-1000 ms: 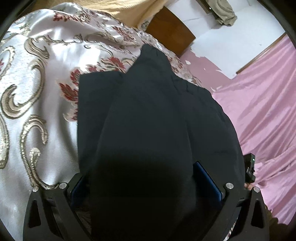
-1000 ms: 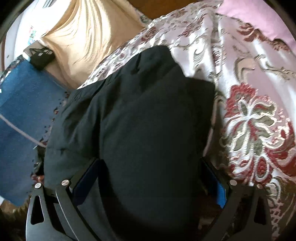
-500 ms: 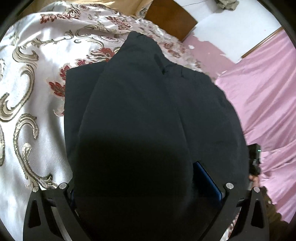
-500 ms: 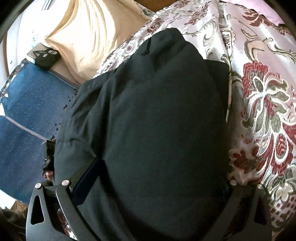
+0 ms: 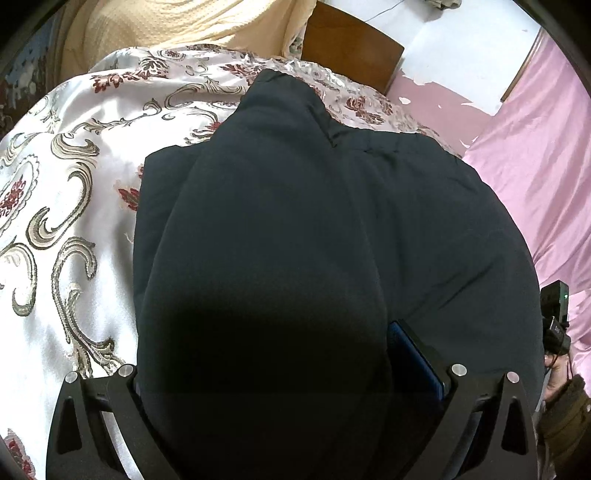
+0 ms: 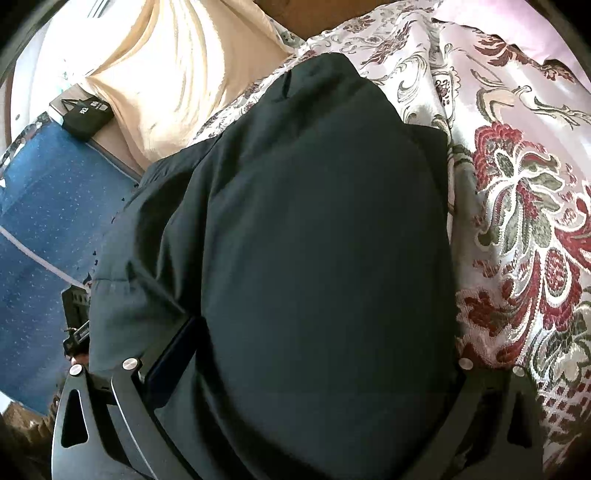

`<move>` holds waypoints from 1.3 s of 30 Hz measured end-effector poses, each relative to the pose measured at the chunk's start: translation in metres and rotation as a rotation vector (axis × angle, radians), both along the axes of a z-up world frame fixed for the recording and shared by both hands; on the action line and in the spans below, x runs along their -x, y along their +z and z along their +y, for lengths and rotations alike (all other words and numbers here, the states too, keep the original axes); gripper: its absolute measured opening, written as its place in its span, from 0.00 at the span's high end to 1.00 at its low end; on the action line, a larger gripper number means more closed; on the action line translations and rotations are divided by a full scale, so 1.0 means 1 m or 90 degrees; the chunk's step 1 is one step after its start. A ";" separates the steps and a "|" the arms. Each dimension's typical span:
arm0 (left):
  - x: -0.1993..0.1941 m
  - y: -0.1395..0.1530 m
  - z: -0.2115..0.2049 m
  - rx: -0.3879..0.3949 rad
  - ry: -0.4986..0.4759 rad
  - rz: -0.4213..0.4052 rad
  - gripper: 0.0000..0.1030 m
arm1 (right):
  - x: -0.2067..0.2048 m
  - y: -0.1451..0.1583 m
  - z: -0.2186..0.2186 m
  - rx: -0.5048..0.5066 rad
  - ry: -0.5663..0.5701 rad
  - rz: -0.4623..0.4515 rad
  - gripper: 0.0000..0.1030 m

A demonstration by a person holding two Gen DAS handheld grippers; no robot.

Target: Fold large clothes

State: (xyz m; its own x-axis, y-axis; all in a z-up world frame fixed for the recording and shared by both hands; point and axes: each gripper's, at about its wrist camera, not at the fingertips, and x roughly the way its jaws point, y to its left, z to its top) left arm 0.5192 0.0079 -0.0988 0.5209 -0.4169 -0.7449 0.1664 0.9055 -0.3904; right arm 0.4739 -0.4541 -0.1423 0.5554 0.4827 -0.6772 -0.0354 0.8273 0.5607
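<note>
Left gripper [image 5: 288, 354]: its two black fingers stand wide apart, with a thick roll of the dark garment bulging up between them; the blue pad [image 5: 415, 358] of the right-hand finger shows against the cloth, while the other pad is hidden under the fabric. Whether the pads press the cloth or merely flank it cannot be told.

Right gripper [image 6: 321, 354]: likewise spread wide around a bulge of the same garment; one dark blue pad [image 6: 171, 354] shows on the left side, the other is covered. Its hold on the cloth cannot be told either.

Dark garment [image 5: 295, 221]: a large padded piece, near black, lying folded on the bed, its narrow end pointing away from both cameras. It fills the middle of both wrist views.

Bedspread [image 5: 74, 184]: satin, pale, with red flowers and grey-gold scrolls; the garment rests on it.

Cream blanket [image 5: 166, 26]: at the far end of the bed.

Headboard [image 5: 351, 51]: brown wood, behind the bedspread.

Pink cloth [image 5: 546, 155]: to the right in the left wrist view.

Blue mat [image 6: 48, 221]: to the left in the right wrist view, beside the bed.
</note>
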 end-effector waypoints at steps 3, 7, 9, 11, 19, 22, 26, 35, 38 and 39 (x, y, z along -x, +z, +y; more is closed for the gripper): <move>0.004 -0.003 0.005 0.006 -0.001 -0.002 0.00 | 0.000 0.000 -0.002 -0.002 0.000 -0.002 0.01; 0.008 -0.005 0.008 0.006 -0.001 -0.005 0.00 | 0.002 -0.001 -0.009 -0.002 0.000 -0.004 0.01; 0.009 -0.005 0.009 0.008 -0.001 -0.003 0.00 | 0.003 -0.001 -0.009 0.001 -0.001 -0.002 0.01; 0.011 -0.004 0.010 0.009 -0.001 0.003 0.00 | 0.003 0.001 -0.008 0.006 -0.004 0.002 0.01; 0.002 0.001 0.011 0.011 0.009 0.052 0.00 | -0.002 0.010 -0.001 0.010 -0.033 0.076 0.01; 0.002 0.010 0.009 -0.005 0.015 0.063 0.12 | 0.002 0.015 0.005 0.017 -0.049 0.077 0.08; 0.010 0.028 0.007 -0.041 0.032 0.051 0.48 | 0.012 0.026 0.012 0.030 -0.072 0.067 0.27; 0.039 0.089 -0.011 -0.114 0.036 -0.030 0.80 | 0.034 0.085 0.024 0.085 -0.110 0.010 0.74; 0.053 0.111 -0.005 -0.124 0.044 -0.046 0.81 | 0.042 0.106 0.031 0.087 -0.096 -0.006 0.76; 0.059 0.118 -0.003 -0.131 0.045 -0.052 0.81 | 0.046 0.110 0.034 0.087 -0.091 -0.009 0.76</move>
State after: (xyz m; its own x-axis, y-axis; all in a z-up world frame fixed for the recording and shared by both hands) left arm 0.4604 0.0049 0.0196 0.6054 -0.2203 -0.7648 0.1227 0.9753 -0.1839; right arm 0.4284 -0.4197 -0.0326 0.6210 0.3024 -0.7232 0.0805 0.8931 0.4426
